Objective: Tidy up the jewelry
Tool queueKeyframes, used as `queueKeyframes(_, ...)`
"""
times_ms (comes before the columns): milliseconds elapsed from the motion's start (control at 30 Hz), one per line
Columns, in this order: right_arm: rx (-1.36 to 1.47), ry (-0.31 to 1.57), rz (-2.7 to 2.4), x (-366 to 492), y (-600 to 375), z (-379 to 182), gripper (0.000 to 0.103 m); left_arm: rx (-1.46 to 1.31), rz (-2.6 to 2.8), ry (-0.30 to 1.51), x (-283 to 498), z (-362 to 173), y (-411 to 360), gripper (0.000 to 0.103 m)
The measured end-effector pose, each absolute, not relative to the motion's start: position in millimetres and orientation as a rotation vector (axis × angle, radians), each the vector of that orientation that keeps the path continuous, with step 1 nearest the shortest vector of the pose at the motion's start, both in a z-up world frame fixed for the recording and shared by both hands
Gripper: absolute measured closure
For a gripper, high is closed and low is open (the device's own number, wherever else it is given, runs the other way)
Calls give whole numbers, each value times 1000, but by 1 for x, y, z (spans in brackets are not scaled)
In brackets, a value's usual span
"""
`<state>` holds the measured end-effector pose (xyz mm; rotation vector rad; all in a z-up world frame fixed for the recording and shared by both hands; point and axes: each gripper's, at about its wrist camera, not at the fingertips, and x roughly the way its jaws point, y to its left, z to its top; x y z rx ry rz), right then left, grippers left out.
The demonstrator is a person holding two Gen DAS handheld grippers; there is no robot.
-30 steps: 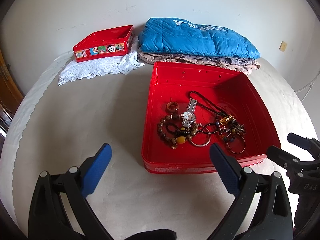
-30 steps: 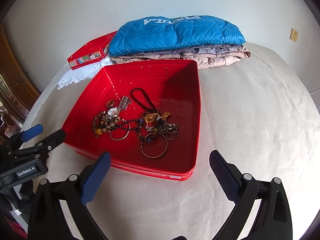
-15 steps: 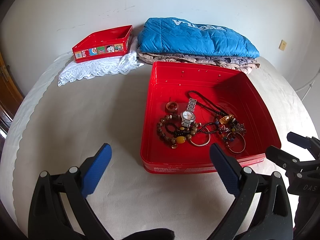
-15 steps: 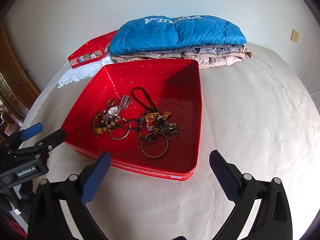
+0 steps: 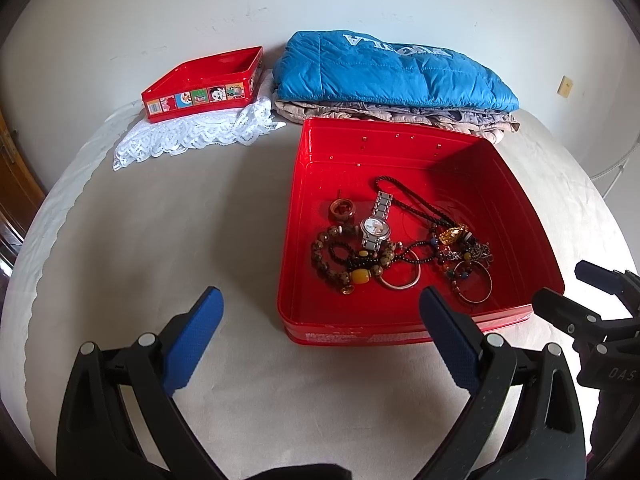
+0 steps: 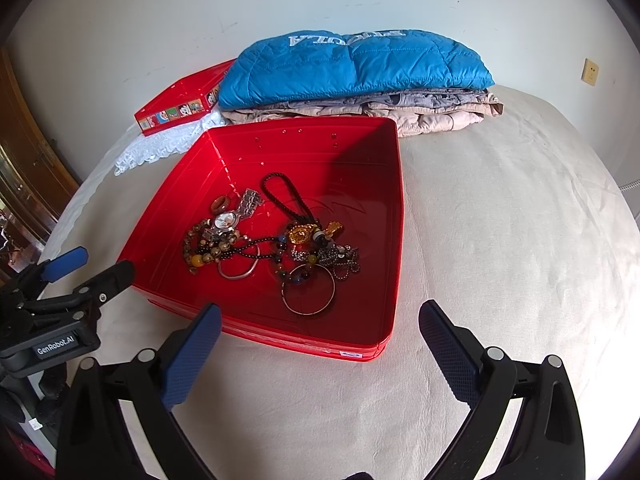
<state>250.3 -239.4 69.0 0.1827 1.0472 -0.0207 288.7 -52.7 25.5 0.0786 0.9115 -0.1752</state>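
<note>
Both grippers hang wide open and hold nothing: the left gripper (image 5: pixel 320 312) hovers low over the cream bed cover (image 5: pixel 168 240) just before the near wall of the large open red plastic box (image 5: pixel 520 208), its right finger overlapping that wall in view, and the right gripper (image 6: pixel 320 320) stands before the box's near right corner. Inside this box, on its floor, lies a loose tangle of jewelry: a silver metal-band wristwatch (image 5: pixel 375 228), a small brown wooden ring (image 5: pixel 342 210) just left of it, a brown beaded bracelet with a yellow bead (image 5: pixel 344 270), a thin silver bangle (image 5: pixel 400 280), a black braided cord necklace (image 5: pixel 404 196), an amber-gold pendant (image 5: pixel 452 235) and a thin bronze hoop bangle (image 5: pixel 474 284). Farther back, a smaller red tin with cartoon pictures (image 5: pixel 200 98) sits on a white lace cloth (image 5: pixel 192 136); its inside cannot be seen. Beside it, a folded blue quilted jacket (image 5: pixel 384 72) tops beige folded clothes (image 5: pixel 400 114).
</note>
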Motion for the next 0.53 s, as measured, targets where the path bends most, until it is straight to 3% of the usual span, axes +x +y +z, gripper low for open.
queueKeyframes(533, 182, 1048, -22, 251, -238, 68, 4, 80, -178, 915, 288, 24, -54, 6)
